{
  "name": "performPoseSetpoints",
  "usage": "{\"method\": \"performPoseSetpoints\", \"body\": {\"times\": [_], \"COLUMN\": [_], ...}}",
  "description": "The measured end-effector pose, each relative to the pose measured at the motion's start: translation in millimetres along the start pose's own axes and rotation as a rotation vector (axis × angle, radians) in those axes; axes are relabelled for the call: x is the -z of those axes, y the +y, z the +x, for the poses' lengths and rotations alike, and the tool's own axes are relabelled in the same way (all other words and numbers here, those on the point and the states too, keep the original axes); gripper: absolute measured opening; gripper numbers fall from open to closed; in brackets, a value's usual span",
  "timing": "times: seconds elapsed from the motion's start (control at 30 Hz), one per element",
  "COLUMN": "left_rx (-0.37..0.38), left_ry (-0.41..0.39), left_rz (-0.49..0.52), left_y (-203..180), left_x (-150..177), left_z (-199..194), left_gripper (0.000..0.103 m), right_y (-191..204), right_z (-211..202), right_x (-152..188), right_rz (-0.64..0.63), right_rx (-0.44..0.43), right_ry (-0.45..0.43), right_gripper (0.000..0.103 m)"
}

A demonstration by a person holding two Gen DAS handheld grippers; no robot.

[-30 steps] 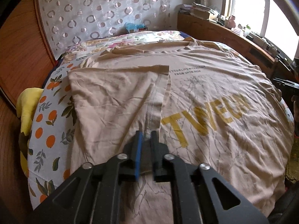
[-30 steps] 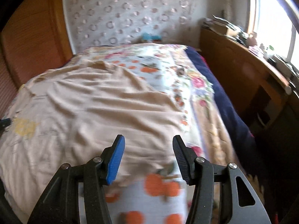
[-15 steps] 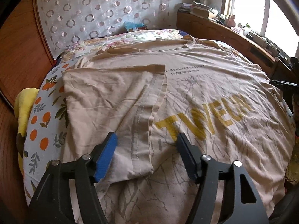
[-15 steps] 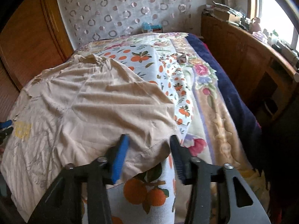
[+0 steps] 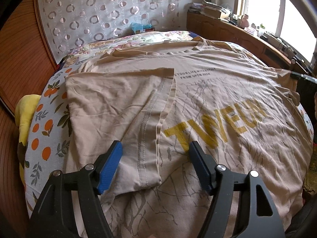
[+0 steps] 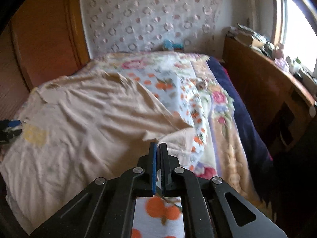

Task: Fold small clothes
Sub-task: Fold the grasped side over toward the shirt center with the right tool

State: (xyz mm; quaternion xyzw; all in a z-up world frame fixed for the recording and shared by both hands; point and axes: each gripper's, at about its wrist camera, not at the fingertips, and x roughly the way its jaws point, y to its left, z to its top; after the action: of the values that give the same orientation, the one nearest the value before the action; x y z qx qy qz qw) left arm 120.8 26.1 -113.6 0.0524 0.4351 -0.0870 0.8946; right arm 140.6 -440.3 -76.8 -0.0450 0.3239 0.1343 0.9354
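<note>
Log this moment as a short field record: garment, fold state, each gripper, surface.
garment: beige T-shirt, yellow print, spread flat on the bed
fold state: left sleeve folded inward over the shirt front; right sleeve not yet folded
left gripper: open, above the folded sleeve, holding nothing
right gripper: shut on the right sleeve edge
surface: orange-print bedsheet
view quality: right wrist view blurred

The left gripper (image 5: 154, 150) hovers with its two fingers spread wide apart and nothing between them, while the right gripper (image 6: 158, 145) has its fingers pressed together, pinching a fold of the beige T-shirt (image 6: 83, 119) edge.
</note>
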Motion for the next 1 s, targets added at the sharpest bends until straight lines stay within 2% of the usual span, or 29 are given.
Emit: {"method": "performPoseSetpoints", "body": {"times": [0.23,0.37,0.5,0.6,0.7,0.77,0.83,0.9,1.0], "left_rx": [0.003,0.043,0.039,0.033,0.030,0.033,0.038,0.041,0.038], "left_ry": [0.001,-0.017,-0.069,-0.113,-0.140,-0.151,-0.153,-0.153,-0.157], "left_rz": [0.001,-0.013,-0.040,-0.042,-0.051,-0.053,-0.051,-0.045,-0.034], "left_y": [0,0,3,2,0,-1,-5,-9,-15], "left_x": [0,0,-3,-4,-3,-1,0,1,3], "left_z": [0,-8,-28,-43,-52,-55,-56,-57,-59], "left_gripper": [0.071,0.071,0.071,0.071,0.071,0.071,0.071,0.071,0.071], "right_y": [83,131,159,158,145,140,133,125,125], "right_z": [-7,12,35,45,45,47,45,44,56], "right_x": [-27,-29,-21,-19,-26,-40,-42,-39,-33], "right_rz": [-0.128,-0.170,-0.189,-0.166,-0.150,-0.143,-0.127,-0.111,-0.101], "right_rx": [-0.154,-0.249,-0.277,-0.292,-0.258,-0.235,-0.218,-0.186,-0.156], "right_ry": [-0.056,-0.032,0.006,0.036,0.013,-0.006,-0.021,-0.005,0.069], "right_gripper": [0.003,0.003,0.003,0.004,0.013,0.031,0.039,0.039,0.039]}}
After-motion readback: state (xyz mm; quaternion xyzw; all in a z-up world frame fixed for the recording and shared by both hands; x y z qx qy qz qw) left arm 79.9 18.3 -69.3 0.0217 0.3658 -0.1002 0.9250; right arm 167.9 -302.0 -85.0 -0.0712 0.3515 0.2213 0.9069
